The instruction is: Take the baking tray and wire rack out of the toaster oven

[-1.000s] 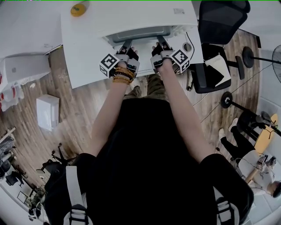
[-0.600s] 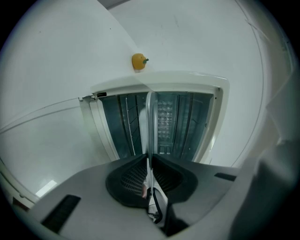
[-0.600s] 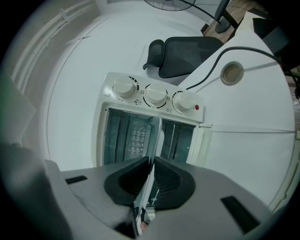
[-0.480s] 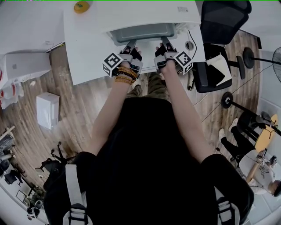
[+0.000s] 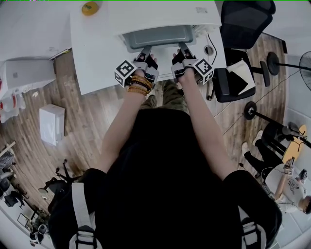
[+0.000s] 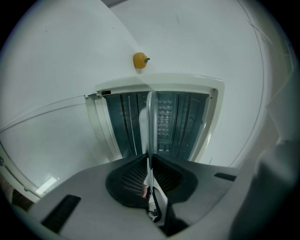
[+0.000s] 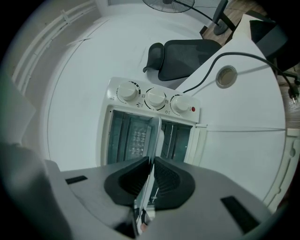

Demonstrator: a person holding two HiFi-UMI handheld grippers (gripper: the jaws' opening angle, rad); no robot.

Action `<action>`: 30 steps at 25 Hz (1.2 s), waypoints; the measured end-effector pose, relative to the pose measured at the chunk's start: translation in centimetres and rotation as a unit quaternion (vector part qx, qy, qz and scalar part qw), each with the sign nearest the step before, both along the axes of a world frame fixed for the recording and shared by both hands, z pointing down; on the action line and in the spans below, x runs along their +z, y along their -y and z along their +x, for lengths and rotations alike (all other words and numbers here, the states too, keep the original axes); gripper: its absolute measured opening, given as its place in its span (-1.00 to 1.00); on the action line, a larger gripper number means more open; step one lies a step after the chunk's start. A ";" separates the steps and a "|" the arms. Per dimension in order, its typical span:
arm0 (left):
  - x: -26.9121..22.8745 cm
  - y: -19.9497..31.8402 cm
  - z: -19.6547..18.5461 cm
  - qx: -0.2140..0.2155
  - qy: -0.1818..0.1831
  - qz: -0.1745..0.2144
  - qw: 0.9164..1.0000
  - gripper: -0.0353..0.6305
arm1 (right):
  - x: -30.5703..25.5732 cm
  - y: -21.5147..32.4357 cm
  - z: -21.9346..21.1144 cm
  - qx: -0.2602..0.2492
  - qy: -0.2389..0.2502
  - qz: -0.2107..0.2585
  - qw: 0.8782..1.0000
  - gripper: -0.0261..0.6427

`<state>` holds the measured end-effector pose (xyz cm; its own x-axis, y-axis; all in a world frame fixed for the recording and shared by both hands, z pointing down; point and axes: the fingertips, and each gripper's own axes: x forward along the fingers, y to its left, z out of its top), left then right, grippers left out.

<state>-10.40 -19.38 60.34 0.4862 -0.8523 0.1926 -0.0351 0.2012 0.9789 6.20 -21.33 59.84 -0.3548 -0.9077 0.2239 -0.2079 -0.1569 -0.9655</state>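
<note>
- The baking tray (image 5: 158, 35) sits at 12 o'clock from the person, drawn part way out of the toaster oven (image 7: 154, 99), with its near rim towards the body
- The left claw (image 5: 146, 49) is pinched nearly closed on the near rim at the tray's 7 o'clock corner, and the left gripper view shows the thin metal edge clamped between the ribbed pads
- The right claw (image 5: 181, 46) is clamped the same way on the rim at 5 o'clock; each claw is turned on its side, likely so that the pads meet the flat lip from above and below
- Two grips set apart on one edge probably serve to keep the tray level as it slides along the oven's side rails
- The wire rack cannot be picked out for certain; only ribbed walls and a glint show inside the cavity
- Three knobs (image 7: 127, 92) and a red lamp (image 7: 192, 109) line the oven's panel; the marks around the knobs are too small to read
- The oven stands on the white desk (image 5: 97, 58); a small label near the desk's far right corner is not legible
- A small yellow object (image 5: 89, 8) lies at 10 o'clock from the tray, well apart from it
- An office chair (image 5: 243, 24) stands at 2 o'clock, and a cable (image 7: 243, 55) runs to a grommet (image 7: 227, 76) in the desk
- The marker cubes (image 5: 125, 72) bear square patterns only, no words
</note>
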 end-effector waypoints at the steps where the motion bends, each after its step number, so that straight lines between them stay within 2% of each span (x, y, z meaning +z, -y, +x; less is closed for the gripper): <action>1: 0.0 -0.1 0.0 0.000 -0.001 0.000 1.000 -0.74 | 0.0 -0.1 0.0 0.000 0.000 0.000 1.000 -0.77; 16: -0.7 -2.4 0.7 -0.011 -0.012 0.001 1.000 -0.75 | -0.5 -2.5 0.7 0.010 0.014 -0.010 1.000 -0.78; 30: -1.0 -4.4 0.8 -0.046 0.004 -0.002 0.999 -0.76 | -0.6 -4.2 0.9 -0.033 0.032 -0.013 0.999 -0.78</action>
<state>-9.56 -15.01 59.33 0.4042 -0.8927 0.1993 -0.0251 0.2069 0.9780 7.11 -17.16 59.23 -0.4282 -0.8760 0.2220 -0.1560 -0.1703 -0.9730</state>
